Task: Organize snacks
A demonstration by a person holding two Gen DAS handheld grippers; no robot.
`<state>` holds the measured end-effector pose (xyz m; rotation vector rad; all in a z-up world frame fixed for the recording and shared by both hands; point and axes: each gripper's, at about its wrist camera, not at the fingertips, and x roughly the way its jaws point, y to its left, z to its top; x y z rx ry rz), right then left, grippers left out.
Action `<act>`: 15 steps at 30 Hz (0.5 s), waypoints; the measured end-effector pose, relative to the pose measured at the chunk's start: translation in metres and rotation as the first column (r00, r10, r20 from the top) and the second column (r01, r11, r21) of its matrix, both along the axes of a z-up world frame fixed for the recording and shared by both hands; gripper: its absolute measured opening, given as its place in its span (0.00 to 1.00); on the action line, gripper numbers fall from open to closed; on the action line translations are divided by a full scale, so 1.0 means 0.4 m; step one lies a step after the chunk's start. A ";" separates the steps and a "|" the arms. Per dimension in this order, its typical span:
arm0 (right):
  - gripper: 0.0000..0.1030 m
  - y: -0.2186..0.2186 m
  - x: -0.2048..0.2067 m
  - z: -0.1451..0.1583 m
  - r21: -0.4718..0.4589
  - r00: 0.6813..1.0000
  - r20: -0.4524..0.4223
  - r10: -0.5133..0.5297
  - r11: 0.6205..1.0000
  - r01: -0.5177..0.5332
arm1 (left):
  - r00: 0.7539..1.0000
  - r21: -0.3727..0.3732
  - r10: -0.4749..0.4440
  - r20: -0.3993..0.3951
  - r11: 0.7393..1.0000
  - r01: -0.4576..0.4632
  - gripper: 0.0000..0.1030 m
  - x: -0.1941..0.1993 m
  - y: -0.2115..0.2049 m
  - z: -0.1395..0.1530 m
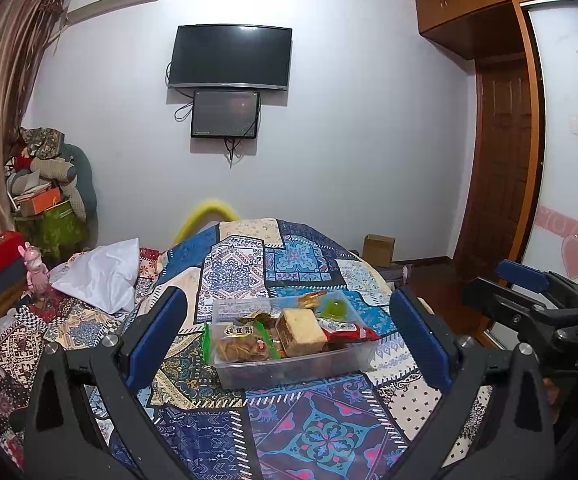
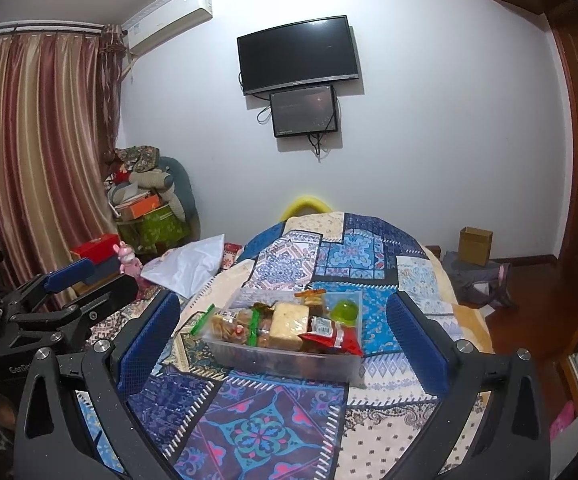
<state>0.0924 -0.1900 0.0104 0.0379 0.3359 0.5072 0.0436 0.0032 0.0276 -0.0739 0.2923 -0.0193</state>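
My left tool (image 1: pixel 289 336) has its blue-padded fingers spread wide, nothing between them. My right tool (image 2: pixel 285 340) is the same, fingers apart and empty. The clear rectangular plastic container (image 1: pixel 289 372) sits straight ahead of both tools on the patchwork blue-patterned bedspread (image 1: pixel 313 432). It is full of wrapped snacks (image 2: pixel 285 324): a beige cake block, a red packet, a green jelly cup.
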 end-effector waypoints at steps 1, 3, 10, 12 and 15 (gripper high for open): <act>1.00 -0.001 0.001 0.000 -0.001 1.000 -0.002 -0.001 1.000 0.001 | 1.000 -0.001 0.000 -0.001 1.000 0.000 0.99 0.000 0.000 0.000; 1.00 -0.002 0.002 -0.002 -0.001 1.000 -0.006 -0.003 1.000 0.003 | 1.000 -0.002 0.000 -0.002 1.000 0.000 0.99 0.001 0.001 -0.001; 1.00 -0.004 0.002 -0.001 -0.002 1.000 -0.011 -0.007 1.000 0.007 | 1.000 -0.002 -0.001 -0.005 1.000 0.001 0.99 0.003 0.001 -0.003; 1.00 -0.005 0.002 -0.001 -0.002 1.000 -0.012 -0.008 1.000 0.008 | 1.000 -0.003 0.000 -0.006 1.000 0.000 0.99 0.003 0.001 -0.004; 1.00 0.000 0.001 -0.002 -0.012 1.000 -0.006 -0.016 1.000 0.016 | 1.000 -0.005 -0.001 -0.006 1.000 0.001 0.99 0.001 0.004 -0.005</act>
